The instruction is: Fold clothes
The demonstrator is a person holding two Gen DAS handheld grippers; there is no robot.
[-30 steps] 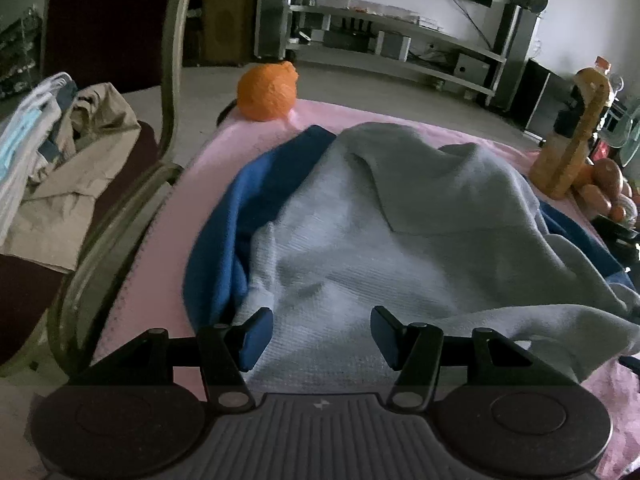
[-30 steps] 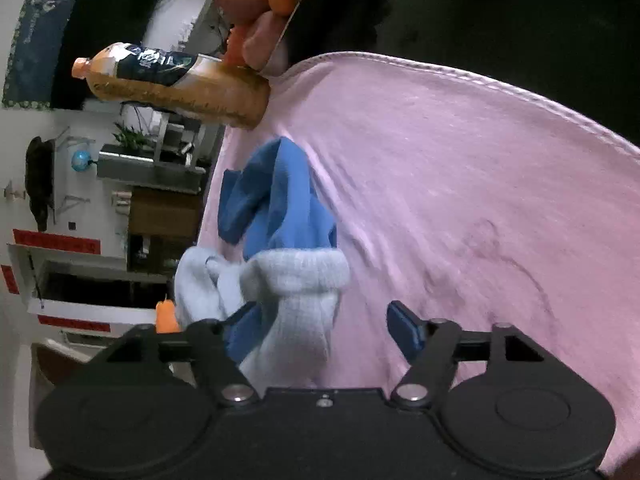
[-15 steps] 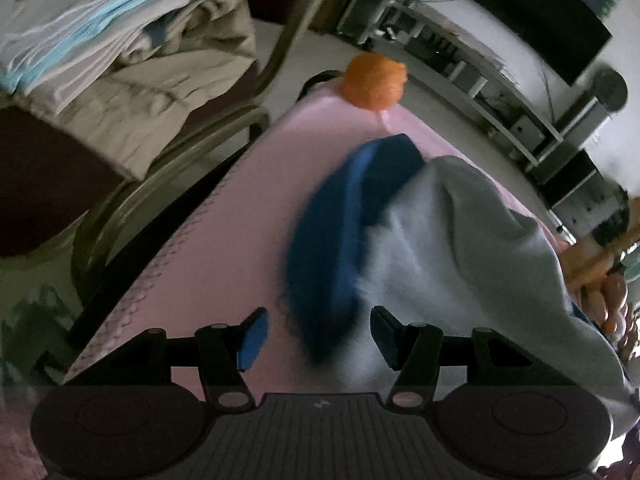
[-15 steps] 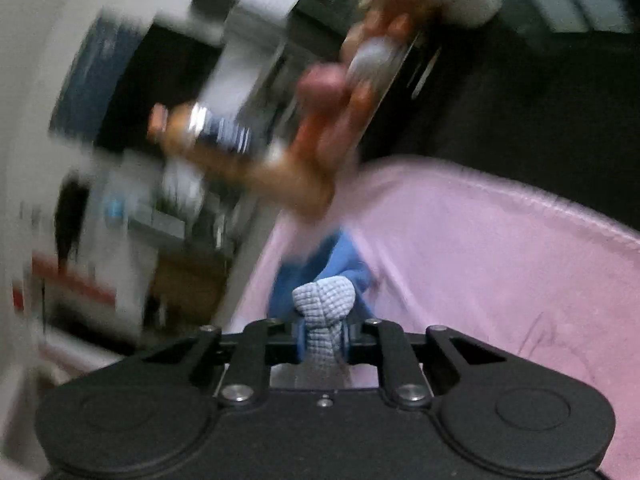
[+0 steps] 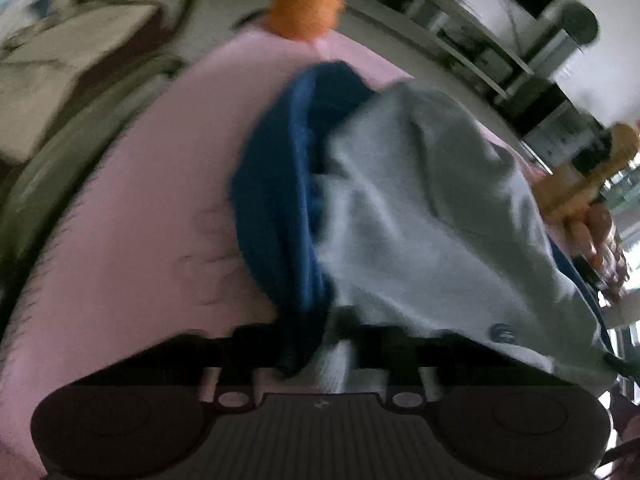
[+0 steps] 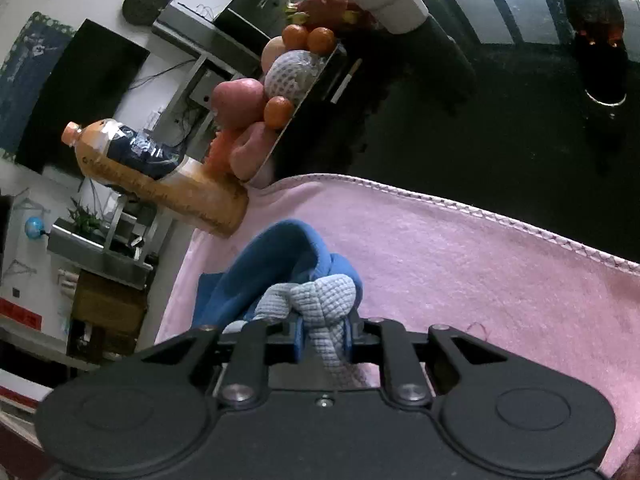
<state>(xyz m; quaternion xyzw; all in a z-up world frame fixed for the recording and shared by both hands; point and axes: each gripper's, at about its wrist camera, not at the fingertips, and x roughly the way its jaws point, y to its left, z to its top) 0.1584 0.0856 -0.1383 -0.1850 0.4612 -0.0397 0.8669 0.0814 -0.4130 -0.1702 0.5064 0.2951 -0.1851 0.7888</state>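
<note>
Fabric fills both wrist views: a grey-and-blue garment [image 5: 420, 208] lies bunched on a pink blanket [image 5: 152, 200] spread over the bench. The left claw [image 5: 320, 350] is closing, with the garment's near edge, blue and grey layers together, caught between its fingers; this view is blurred. The right claw [image 6: 322, 338] is clamped on a grey ribbed cuff [image 6: 324, 300] of the same garment, blue cloth humped just behind it. An orange round thing [image 5: 304, 10] sits at the blanket's far end. In the right wrist view an orange-capped bottle [image 6: 156, 176] stands at the blanket's edge, beside a tray of fruit [image 6: 276, 96]. Folded pale clothes [image 5: 68, 40] lie to the left, off the blanket.
</note>
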